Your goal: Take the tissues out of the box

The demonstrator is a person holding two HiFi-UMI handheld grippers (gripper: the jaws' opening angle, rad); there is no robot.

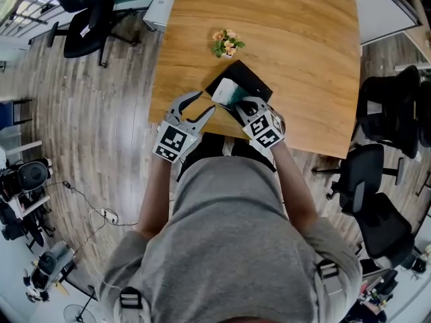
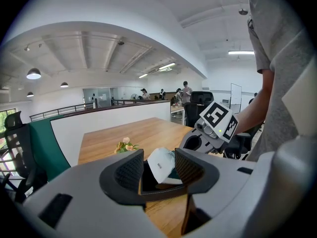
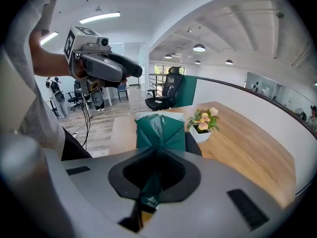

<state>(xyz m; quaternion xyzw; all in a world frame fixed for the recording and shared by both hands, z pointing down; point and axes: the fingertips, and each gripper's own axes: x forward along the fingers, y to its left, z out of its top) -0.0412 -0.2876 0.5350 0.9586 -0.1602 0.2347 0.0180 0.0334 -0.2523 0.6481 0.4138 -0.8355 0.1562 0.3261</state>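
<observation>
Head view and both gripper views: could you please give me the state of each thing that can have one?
Left gripper: open, nothing gripped.
Right gripper: shut on the green wrapper of the tissue pack.
Tissue pack: tilted, one end raised over the box.
Box: open-topped, flat on the table.
Flower pot: upright on the table.

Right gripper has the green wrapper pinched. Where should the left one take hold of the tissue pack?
Probably the tissue pack's white end, approached from the left gripper's side: it sticks up clear of the black box and faces those open jaws, while the right gripper is shut on the green end.
</observation>
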